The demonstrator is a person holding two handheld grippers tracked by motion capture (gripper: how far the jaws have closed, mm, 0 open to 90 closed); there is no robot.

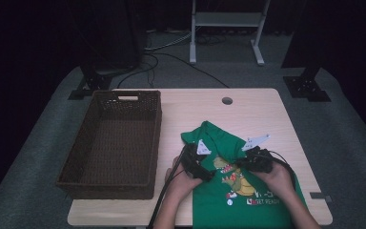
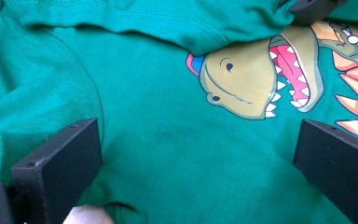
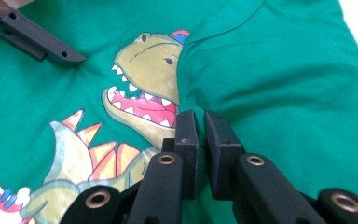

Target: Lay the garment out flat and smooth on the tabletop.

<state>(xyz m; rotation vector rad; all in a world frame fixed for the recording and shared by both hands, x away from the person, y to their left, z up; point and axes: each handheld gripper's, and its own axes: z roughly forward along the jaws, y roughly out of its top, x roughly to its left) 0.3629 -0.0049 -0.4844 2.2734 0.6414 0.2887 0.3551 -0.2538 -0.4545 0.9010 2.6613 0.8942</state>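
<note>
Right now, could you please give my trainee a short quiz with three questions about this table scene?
1. True or false: the right gripper has its jaws closed on a fold of the green T-shirt.
2. The left gripper has its jaws: A) wide apart over the shirt, B) clamped on the basket.
3. On which side of the shirt does the wicker basket stand in the high view?

Key: 1 true; 2 A; 3 left.

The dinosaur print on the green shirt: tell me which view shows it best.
The right gripper view: the dinosaur print shows large, with head, open mouth and back spikes, though a shirt fold covers its edge. The left gripper view catches mainly the head. The high view shows it small between the grippers.
</note>
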